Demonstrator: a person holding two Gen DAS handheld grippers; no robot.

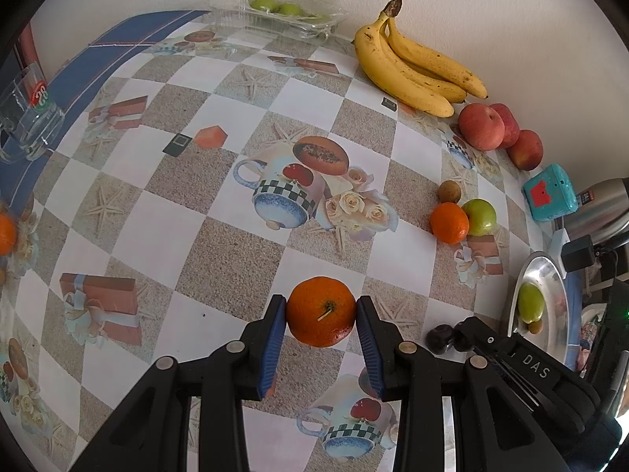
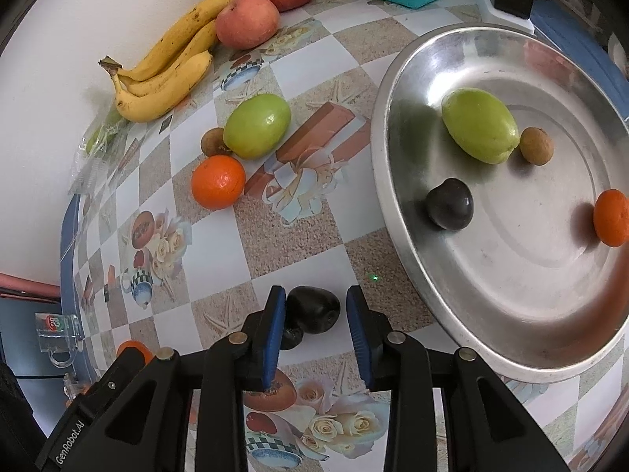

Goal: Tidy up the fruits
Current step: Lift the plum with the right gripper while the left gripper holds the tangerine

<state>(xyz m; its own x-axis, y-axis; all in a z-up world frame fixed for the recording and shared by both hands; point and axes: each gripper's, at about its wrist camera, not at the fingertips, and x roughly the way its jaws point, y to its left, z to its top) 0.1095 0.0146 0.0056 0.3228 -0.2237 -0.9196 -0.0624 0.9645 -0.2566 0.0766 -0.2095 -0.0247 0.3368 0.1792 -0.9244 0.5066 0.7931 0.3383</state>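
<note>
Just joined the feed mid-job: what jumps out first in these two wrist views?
The left gripper is clamped on an orange mandarin low in the left wrist view. In the right wrist view, the right gripper straddles a dark plum on the tablecloth, with a gap at one finger. Right of it, the metal plate already holds several fruits.

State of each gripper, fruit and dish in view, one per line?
Left gripper: shut on a mandarin.
Right gripper: open around a dark plum on the table; right pad clear of it.
Metal plate: holds a green fruit, a brown longan, a plum, a mandarin.
Bananas: on the table by the wall.
Plastic box: lid open, green fruit inside.
</note>
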